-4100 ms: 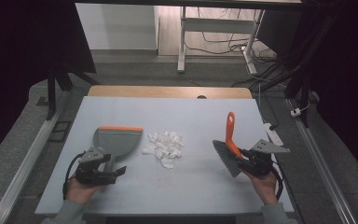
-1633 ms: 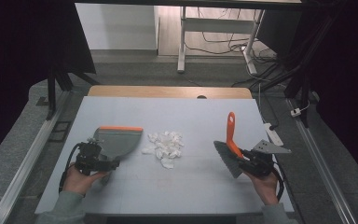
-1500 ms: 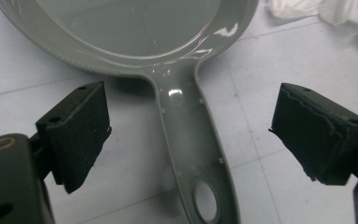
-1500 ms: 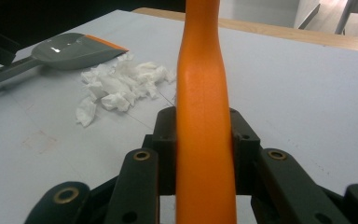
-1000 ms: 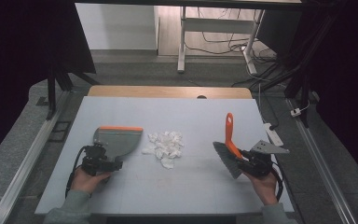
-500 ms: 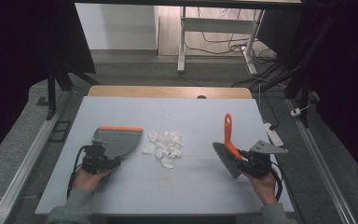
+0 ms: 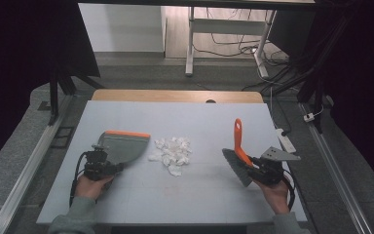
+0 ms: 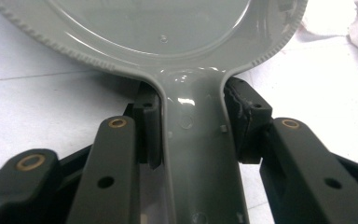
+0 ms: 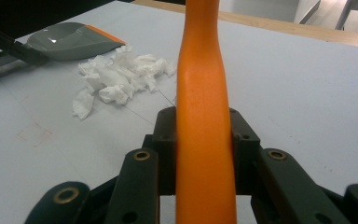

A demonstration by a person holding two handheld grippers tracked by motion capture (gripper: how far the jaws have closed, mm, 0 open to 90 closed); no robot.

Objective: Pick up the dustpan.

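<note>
Left tongs (image 8: 191,140) had just closed on the dustpan (image 7: 122,145) handle, right tongs (image 9: 204,140) pinched the brush (image 7: 238,153); the paper scraps (image 7: 173,152) lay just beside the dustpan's lip, so sweeping should run low toward it.

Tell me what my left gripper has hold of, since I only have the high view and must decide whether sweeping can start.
Observer: The left gripper has just been closing; its pads now press both sides of the grey dustpan handle.
Operator: And the right one?
Observer: The right gripper clamps the brush's orange handle squarely between its pads.
Operator: Does the dustpan touch the paper?
Observer: In the right gripper view the dustpan's orange lip sits close beside the crumpled tissue pile; whether they touch I cannot tell.
</note>
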